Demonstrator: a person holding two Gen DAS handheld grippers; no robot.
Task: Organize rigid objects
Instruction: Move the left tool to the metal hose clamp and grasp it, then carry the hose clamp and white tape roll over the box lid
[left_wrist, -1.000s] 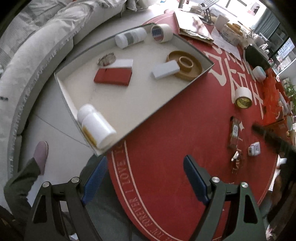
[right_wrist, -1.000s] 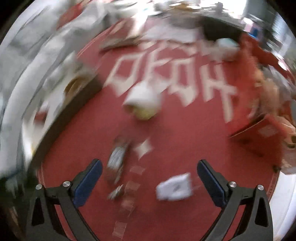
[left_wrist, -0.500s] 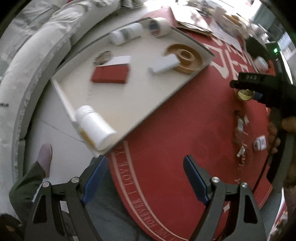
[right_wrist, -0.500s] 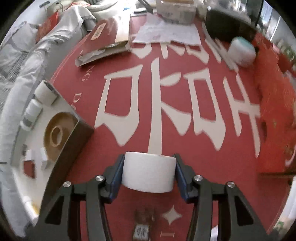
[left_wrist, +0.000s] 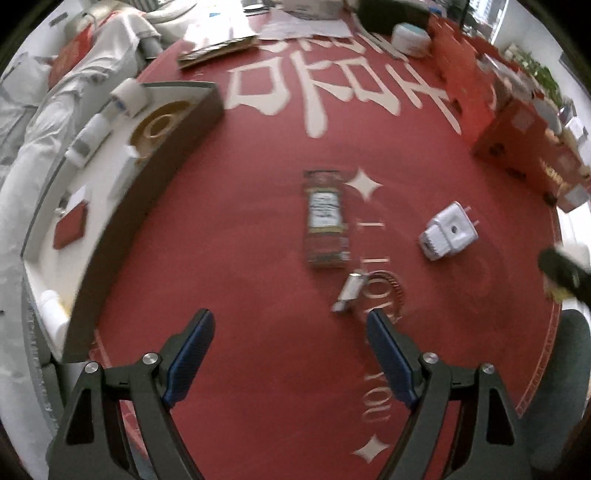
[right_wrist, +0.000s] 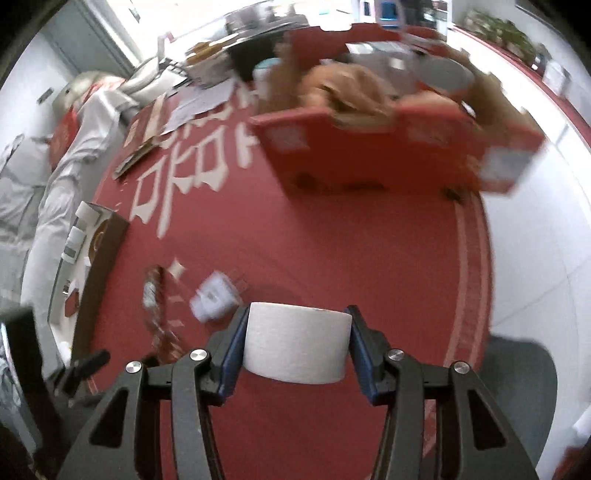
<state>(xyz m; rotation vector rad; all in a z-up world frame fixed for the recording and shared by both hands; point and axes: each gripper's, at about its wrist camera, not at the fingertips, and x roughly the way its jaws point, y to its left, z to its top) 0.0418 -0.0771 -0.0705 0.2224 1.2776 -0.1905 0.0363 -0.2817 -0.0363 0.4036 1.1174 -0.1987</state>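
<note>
The right gripper (right_wrist: 297, 345) is pinching a tape roll (right_wrist: 295, 347) by its two flat sides, blue pads pressed against them, and the roll hangs above the red counter (right_wrist: 332, 251) without touching it. The left gripper (left_wrist: 288, 354) is spread wide with nothing between its fingers, held low over the near part of the counter (left_wrist: 240, 229).

Taking the tray (left_wrist: 147, 177) as the landmark: it sits at the counter's left edge, its dark wall facing the middle. Inside it lie a brown ring dish (left_wrist: 159, 122) near the far corner, a second tape roll (left_wrist: 127, 96) and a white bottle (left_wrist: 90, 138) along the far side, a red card (left_wrist: 72, 227) nearer the middle, and another white bottle (left_wrist: 53, 306) at the near end. A white block (left_wrist: 123, 177) leans against the inner wall beside the dish.

Right of the tray, well apart from it, a flat packet (left_wrist: 325, 218) lies on the cloth. Just nearer than the packet is a small silver piece (left_wrist: 349, 291), too blurred to name. Farther right again sits a white plug (left_wrist: 448, 232), prongs pointing away from the tray. From the right wrist view, the plug (right_wrist: 216, 295) lies just beyond the held roll on its left, and a red box (right_wrist: 388, 147) stands at the far side of the counter.
</note>
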